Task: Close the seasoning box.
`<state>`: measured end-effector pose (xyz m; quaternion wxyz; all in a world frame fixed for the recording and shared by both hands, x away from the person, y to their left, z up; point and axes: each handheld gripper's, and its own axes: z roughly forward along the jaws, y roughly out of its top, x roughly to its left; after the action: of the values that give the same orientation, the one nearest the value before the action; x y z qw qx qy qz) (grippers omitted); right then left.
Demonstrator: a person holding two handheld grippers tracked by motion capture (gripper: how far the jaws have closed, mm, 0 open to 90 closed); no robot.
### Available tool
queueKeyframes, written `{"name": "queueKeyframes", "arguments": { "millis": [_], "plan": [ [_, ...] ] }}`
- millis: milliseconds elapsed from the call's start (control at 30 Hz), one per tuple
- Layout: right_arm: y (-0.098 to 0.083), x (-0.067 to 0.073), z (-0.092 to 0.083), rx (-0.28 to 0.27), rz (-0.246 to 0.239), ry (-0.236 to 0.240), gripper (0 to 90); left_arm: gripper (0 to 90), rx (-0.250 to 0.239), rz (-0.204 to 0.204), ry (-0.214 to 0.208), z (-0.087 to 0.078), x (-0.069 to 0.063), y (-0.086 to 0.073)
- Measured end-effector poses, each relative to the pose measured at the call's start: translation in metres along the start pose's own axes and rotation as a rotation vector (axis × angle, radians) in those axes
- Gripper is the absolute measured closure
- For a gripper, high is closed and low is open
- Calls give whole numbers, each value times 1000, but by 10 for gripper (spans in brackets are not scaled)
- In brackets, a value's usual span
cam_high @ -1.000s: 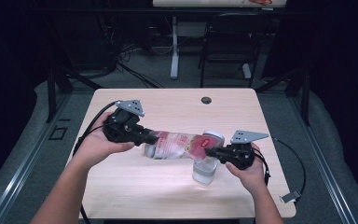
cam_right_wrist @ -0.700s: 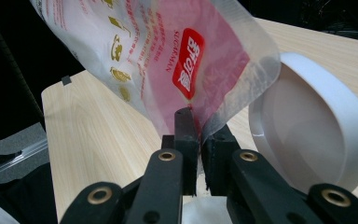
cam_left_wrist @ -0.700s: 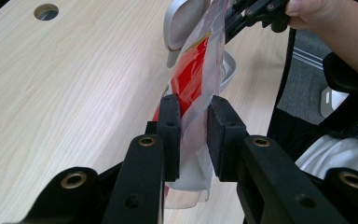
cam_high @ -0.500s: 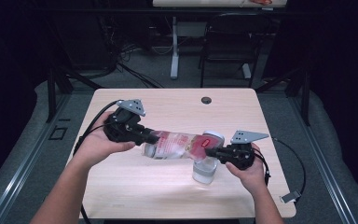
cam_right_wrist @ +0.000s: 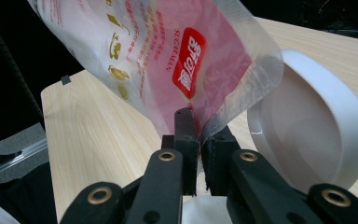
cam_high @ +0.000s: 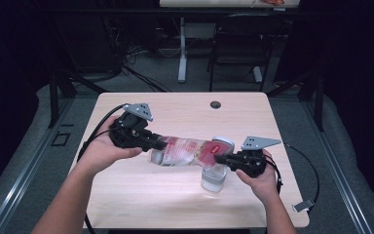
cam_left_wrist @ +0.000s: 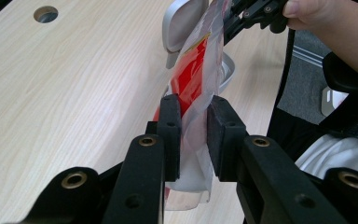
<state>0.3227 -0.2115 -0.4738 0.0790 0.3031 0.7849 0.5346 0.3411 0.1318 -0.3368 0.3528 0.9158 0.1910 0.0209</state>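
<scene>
Taking the clear container [cam_high: 215, 174] with its flipped-up white lid [cam_high: 222, 143] as the marker: it stands toward the near right of the table [cam_high: 141, 202]. A red and clear plastic bag [cam_high: 187, 151] stretches leftward from above it, pinched at one end by the right gripper [cam_high: 219, 159] and at the other by the left gripper [cam_high: 161, 144], barring the way across the middle. Beyond the container the tabletop lies open up to a small round hole [cam_high: 215, 104] at the far edge. Nearer than the container, bare wood runs left along the front edge
</scene>
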Motion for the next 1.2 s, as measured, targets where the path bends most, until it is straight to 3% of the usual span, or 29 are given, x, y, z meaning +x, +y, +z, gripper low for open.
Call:
{"name": "queueKeyframes", "arguments": {
  "millis": [1200],
  "plan": [
    [-1, -1, -1, 6, 3, -8, 849, 768, -4, 10, 3, 0, -3, 5]
  ]
}}
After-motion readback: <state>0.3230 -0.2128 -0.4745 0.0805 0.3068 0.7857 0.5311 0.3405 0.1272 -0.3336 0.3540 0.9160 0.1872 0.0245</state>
